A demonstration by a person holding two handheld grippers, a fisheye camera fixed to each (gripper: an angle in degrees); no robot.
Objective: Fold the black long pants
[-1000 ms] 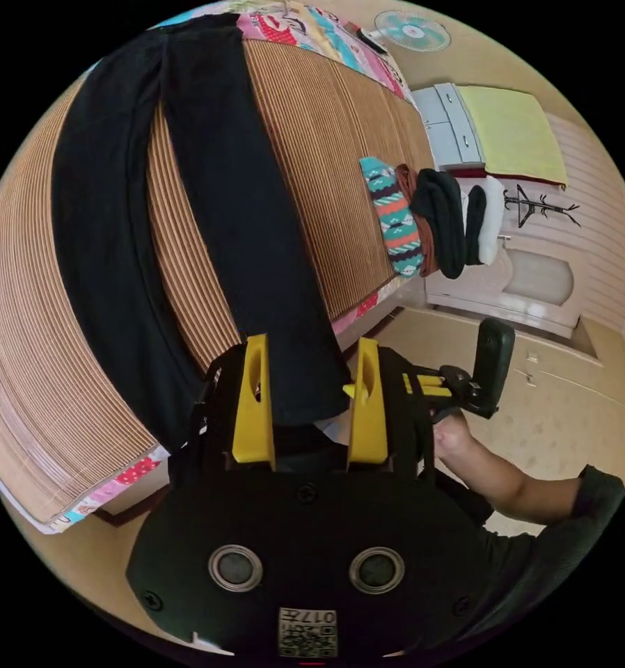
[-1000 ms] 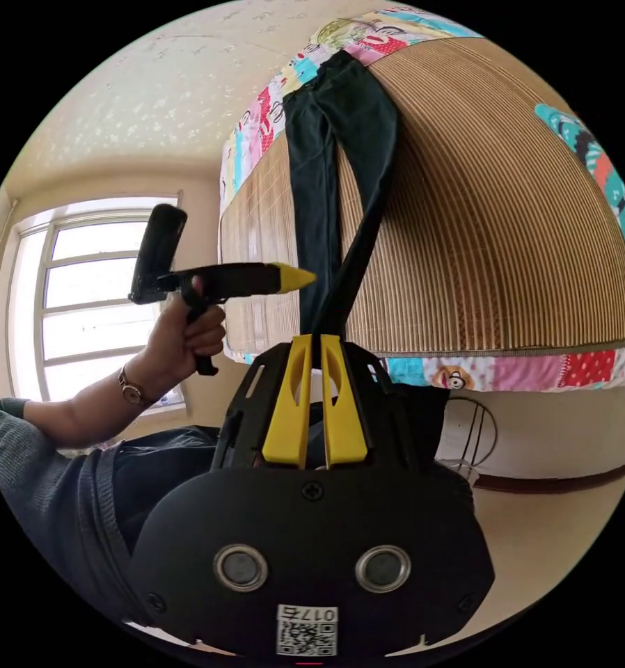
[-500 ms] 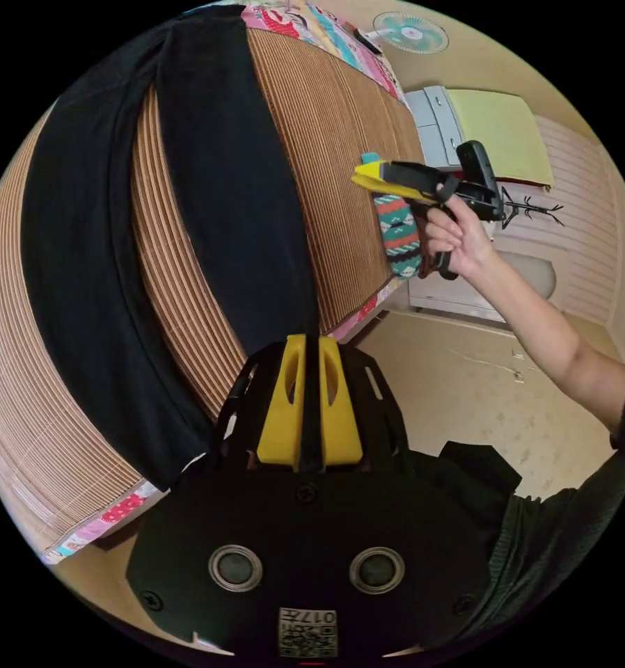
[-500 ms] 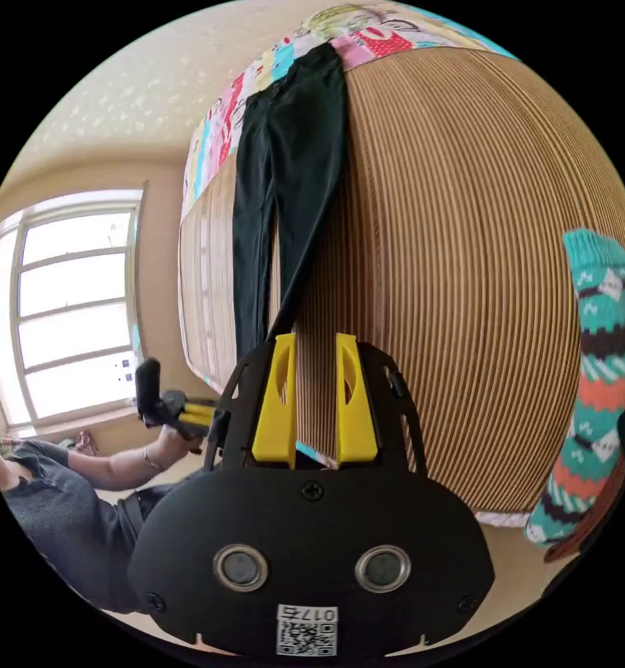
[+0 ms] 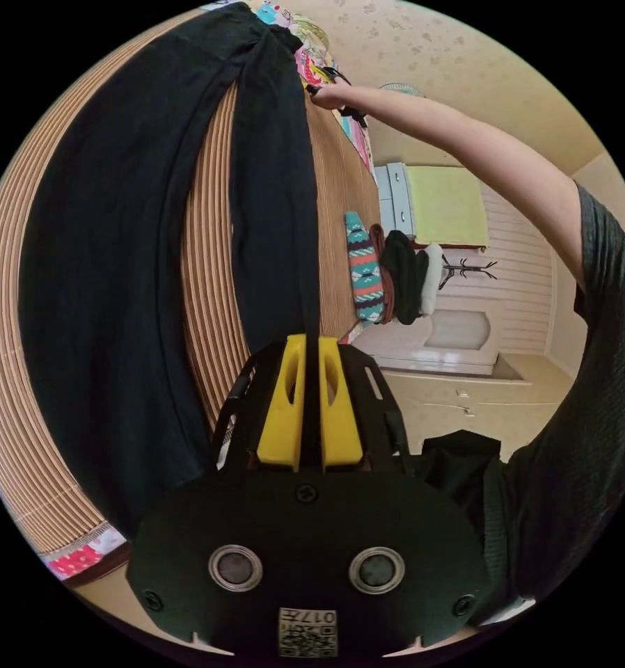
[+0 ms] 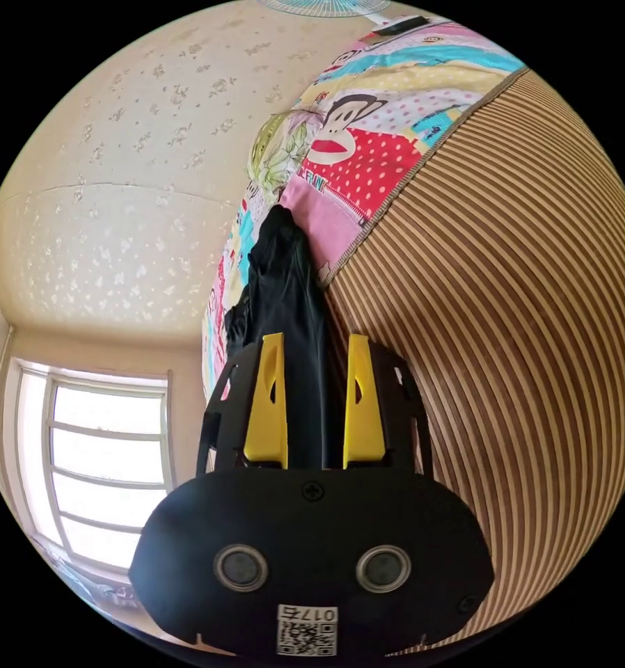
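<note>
The black long pants (image 5: 117, 264) lie lengthwise on a brown striped mat (image 5: 208, 278) on the bed, legs toward me. In the left gripper view, my left gripper (image 5: 311, 339) is shut on the hem of the right-hand leg, which runs taut up to the waist. A person's arm (image 5: 465, 146) reaches over the bed to the waist end, the hand (image 5: 326, 94) at the pants' edge. In the right gripper view, my right gripper (image 6: 315, 338) is open, with the bunched waist end of the pants (image 6: 285, 278) lying between its jaws.
A stack of folded clothes (image 5: 389, 275) sits at the mat's edge beside the held leg. A patterned bedsheet (image 6: 368, 153) lies past the mat. A cabinet with a yellow cloth (image 5: 445, 205) stands beyond the bed, and a window (image 6: 104, 473) is on the other side.
My left gripper shut on the leg hem that the right gripper held a second ago. The right gripper let go, opened and travelled up the bed to the waist end.
</note>
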